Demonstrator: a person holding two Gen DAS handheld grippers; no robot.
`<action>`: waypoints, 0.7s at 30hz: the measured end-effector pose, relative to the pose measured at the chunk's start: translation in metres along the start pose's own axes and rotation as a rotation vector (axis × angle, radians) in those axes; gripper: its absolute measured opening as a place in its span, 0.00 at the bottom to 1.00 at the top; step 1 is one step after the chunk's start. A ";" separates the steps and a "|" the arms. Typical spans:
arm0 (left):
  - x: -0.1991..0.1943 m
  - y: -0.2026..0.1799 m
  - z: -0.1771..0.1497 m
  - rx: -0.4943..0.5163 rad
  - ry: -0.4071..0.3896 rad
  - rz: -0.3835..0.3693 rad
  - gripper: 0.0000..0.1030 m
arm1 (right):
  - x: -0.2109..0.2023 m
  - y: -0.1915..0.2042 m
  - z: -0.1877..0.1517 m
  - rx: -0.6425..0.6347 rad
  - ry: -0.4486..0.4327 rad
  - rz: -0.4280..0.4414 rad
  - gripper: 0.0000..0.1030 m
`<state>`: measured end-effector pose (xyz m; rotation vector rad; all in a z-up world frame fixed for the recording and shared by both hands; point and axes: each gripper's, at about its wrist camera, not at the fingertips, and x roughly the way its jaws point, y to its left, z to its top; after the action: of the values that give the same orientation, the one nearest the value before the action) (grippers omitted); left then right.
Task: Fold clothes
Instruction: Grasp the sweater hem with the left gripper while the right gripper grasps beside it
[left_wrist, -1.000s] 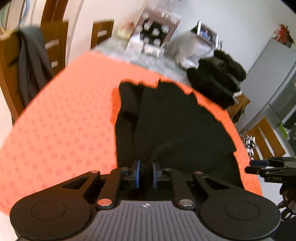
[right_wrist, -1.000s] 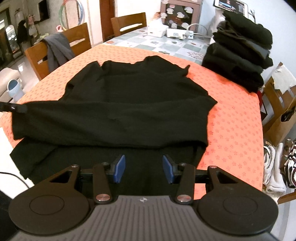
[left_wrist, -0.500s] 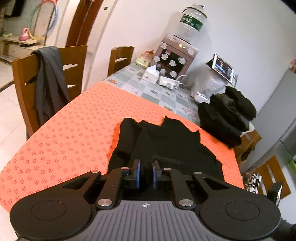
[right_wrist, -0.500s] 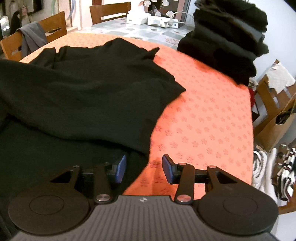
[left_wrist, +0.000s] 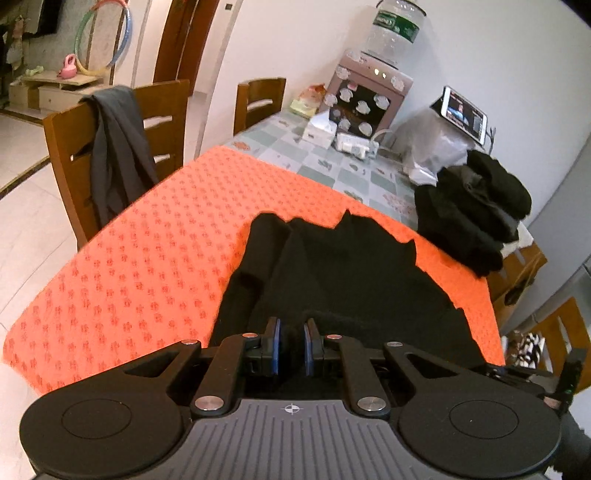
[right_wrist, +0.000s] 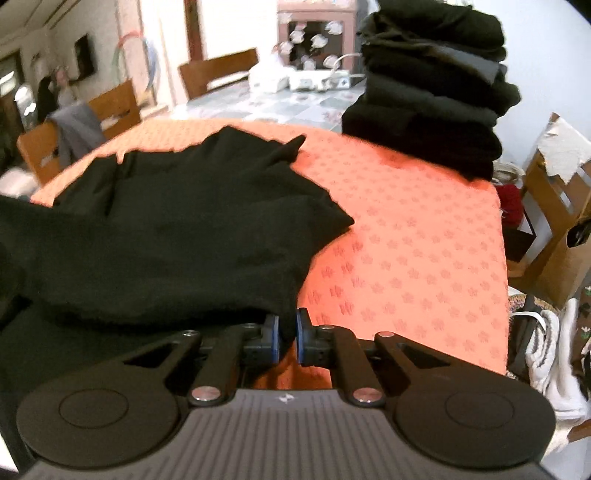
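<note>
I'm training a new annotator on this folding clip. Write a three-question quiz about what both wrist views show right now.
1. True or false: the left hand-held gripper is closed on the black garment.
2. What has the right hand-held gripper closed on? A) the garment's edge B) the orange cloth C) nothing
3. Fill in: the stack of folded dark clothes sits at the table's far ____ corner.

Key: 1 true; 2 A; 3 right.

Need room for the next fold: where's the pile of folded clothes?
The pile of folded clothes sits at the table's far right corner, past the orange cloth.
</note>
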<state>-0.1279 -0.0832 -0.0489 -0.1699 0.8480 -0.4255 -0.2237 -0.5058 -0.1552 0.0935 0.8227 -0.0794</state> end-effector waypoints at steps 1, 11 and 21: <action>0.000 -0.003 -0.006 0.015 0.011 0.004 0.15 | 0.005 -0.001 -0.002 -0.016 0.033 0.004 0.13; -0.008 -0.026 -0.046 -0.024 0.026 0.063 0.15 | -0.029 -0.013 0.025 -0.093 0.081 0.212 0.27; -0.048 -0.084 -0.087 0.005 -0.034 -0.010 0.15 | 0.050 0.047 0.054 -0.222 0.091 0.436 0.31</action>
<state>-0.2467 -0.1366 -0.0467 -0.1769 0.8127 -0.4332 -0.1450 -0.4673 -0.1531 0.0652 0.8805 0.4289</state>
